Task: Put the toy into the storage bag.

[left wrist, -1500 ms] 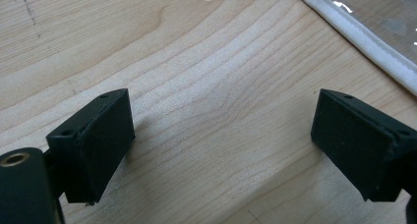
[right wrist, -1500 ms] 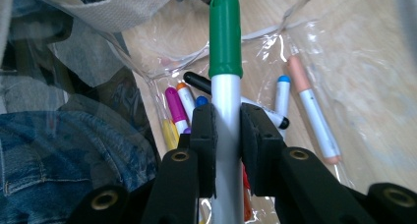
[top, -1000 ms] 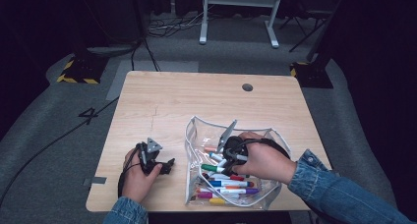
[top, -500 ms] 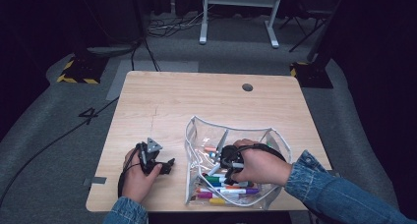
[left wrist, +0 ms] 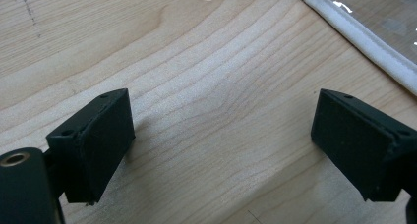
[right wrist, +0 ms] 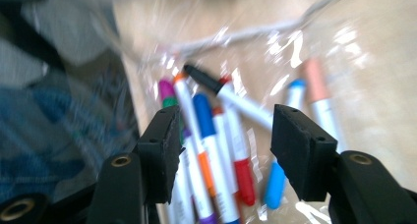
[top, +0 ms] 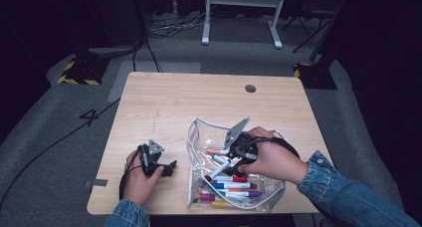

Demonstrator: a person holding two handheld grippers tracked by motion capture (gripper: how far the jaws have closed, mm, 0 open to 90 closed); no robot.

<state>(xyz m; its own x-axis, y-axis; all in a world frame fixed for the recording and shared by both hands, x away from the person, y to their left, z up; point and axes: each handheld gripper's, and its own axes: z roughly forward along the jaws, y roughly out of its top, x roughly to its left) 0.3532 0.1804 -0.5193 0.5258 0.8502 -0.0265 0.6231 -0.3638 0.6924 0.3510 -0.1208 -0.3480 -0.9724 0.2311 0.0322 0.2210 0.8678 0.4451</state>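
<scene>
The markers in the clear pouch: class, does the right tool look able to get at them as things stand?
Probably yes. The right tool is open just above the markers, inside the pouch, with nothing between.

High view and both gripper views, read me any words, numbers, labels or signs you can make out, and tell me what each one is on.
"4": a dark figure on the grey floor left of the table, at.
Print on the markers in the clear pouch: too blurred and small to read.
Wooden table: faint pencil marks, no text.
Yellow-and-black hazard stripes on the floor: a marking, no words.
</scene>
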